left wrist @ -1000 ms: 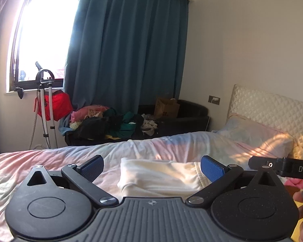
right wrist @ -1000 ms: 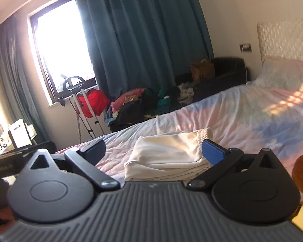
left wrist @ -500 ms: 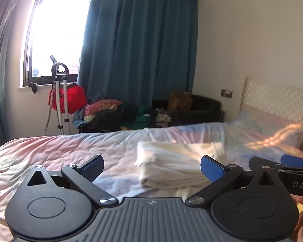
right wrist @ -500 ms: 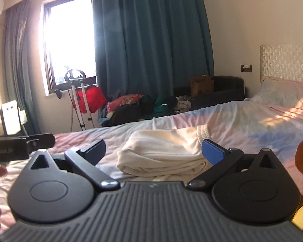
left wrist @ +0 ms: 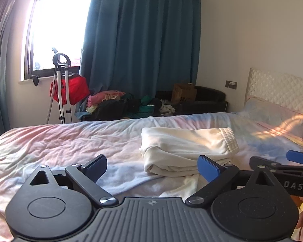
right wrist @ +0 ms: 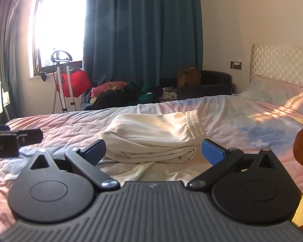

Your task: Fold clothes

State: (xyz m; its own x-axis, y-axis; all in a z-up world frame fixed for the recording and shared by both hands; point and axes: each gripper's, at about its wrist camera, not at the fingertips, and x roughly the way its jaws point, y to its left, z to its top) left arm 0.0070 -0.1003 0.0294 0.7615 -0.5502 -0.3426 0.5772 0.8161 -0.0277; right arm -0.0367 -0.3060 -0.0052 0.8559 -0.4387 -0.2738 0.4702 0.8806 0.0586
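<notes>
Our left gripper [left wrist: 152, 166] and right gripper [right wrist: 153, 150] hover side by side over the bed [left wrist: 60, 141], both with jaws spread wide and holding nothing. The cream sweatpants [right wrist: 151, 135] lie in a layered bundle mid-mattress, elastic waistband to the right, with a loose tail of cream cloth [right wrist: 143, 170] spilling toward us beneath the stack. We judge that tail the weak spot: pinch it alone and the bundle could drag open, or a low jaw could snag the bedspread along with it. Whether another fold is due, we cannot say.
</notes>
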